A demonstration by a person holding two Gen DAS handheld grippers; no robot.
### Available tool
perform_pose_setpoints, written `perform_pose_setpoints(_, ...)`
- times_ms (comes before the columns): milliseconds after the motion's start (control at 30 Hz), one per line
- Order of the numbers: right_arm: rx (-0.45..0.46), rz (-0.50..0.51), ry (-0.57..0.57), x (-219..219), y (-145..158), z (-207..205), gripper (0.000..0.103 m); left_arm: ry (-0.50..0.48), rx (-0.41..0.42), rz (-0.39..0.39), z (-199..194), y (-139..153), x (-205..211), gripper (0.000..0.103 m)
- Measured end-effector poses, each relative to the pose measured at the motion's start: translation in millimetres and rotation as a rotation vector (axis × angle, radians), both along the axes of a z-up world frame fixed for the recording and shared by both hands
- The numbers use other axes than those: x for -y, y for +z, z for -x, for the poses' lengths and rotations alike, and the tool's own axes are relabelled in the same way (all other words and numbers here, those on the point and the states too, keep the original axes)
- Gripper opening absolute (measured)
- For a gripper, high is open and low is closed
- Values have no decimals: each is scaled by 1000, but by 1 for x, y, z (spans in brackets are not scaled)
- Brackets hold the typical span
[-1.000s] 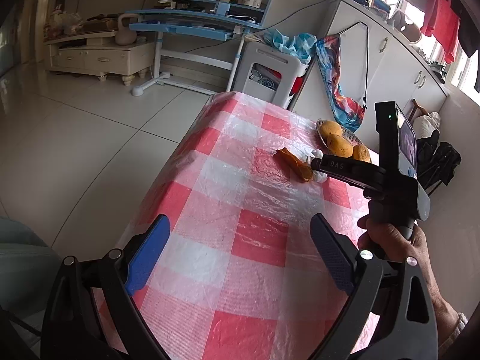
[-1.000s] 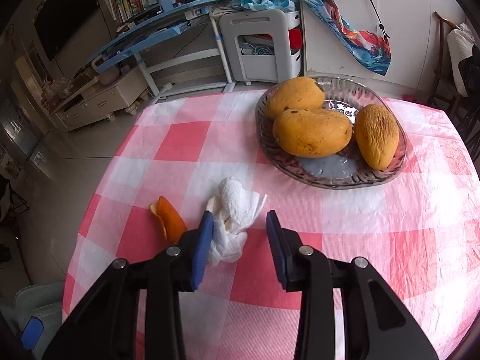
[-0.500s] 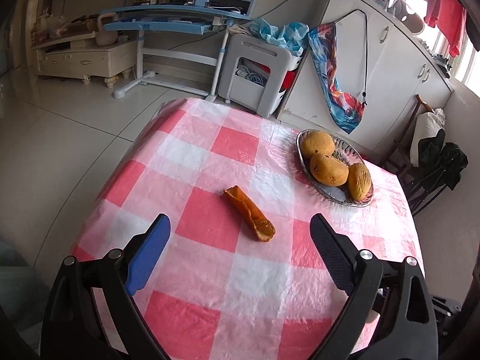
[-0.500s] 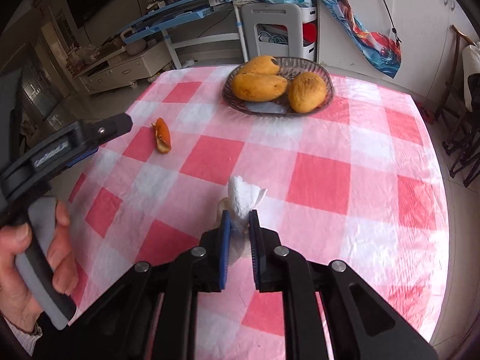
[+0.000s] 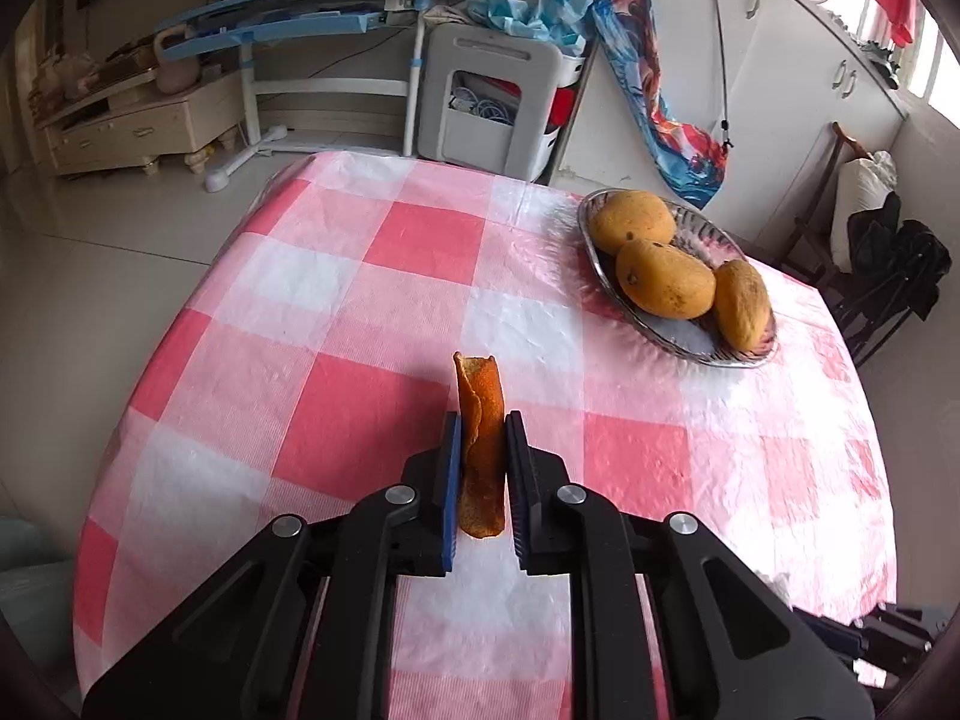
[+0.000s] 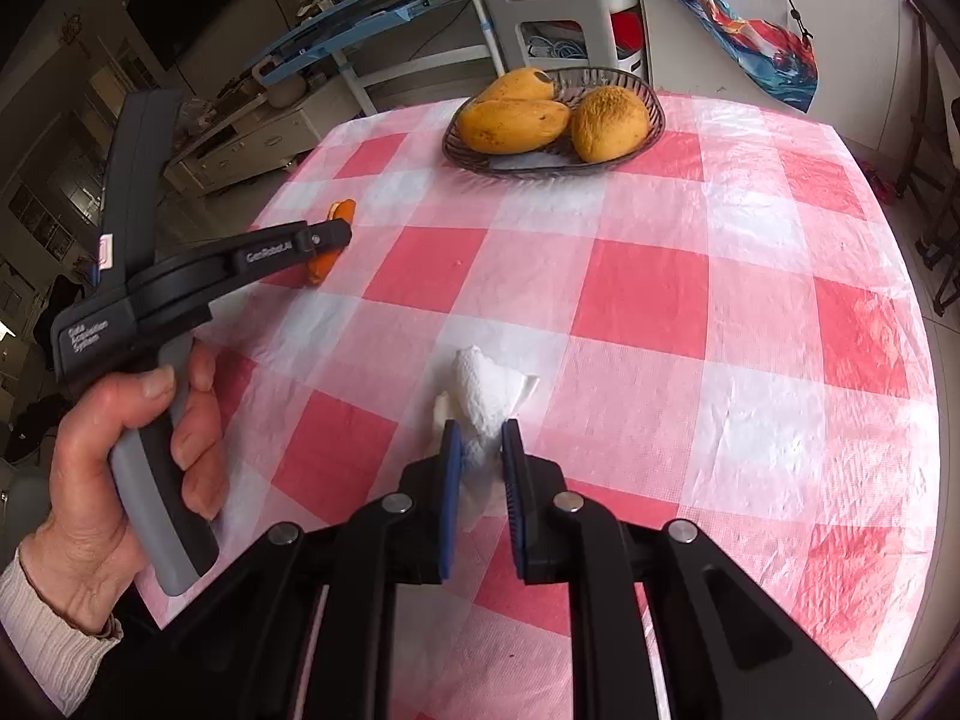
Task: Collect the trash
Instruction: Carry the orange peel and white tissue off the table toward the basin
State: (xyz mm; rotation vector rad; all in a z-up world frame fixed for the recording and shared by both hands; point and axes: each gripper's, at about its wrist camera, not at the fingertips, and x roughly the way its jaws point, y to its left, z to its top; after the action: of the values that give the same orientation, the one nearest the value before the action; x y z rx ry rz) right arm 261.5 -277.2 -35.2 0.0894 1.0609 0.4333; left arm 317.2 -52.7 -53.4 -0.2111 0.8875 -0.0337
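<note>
The left tongs (image 5: 483,456), having just closed, clamp the orange peel (image 5: 478,420) lengthwise over the counter's (image 5: 372,312) middle, while the right tongs (image 6: 480,456) pinch the crumpled tissue (image 6: 483,396) nearer its front edge.

We count three mangoes (image 5: 665,285) lying together in one glass dish (image 5: 690,348). There is one strip of orange peel (image 5: 480,438) and one crumpled white paper towel (image 6: 483,399). We see two grippers: the left gripper (image 5: 480,450) and the right gripper (image 6: 480,462). One hand (image 6: 108,462) shows. All of it is over one table with a pink-and-white checked cloth (image 5: 372,324).
</note>
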Motion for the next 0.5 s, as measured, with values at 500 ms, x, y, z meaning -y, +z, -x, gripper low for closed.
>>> perform_pose_setpoints(500, 100, -177, -14, -1, 46, 70, 16, -64, 138, -3, 218, 45, -49, 14)
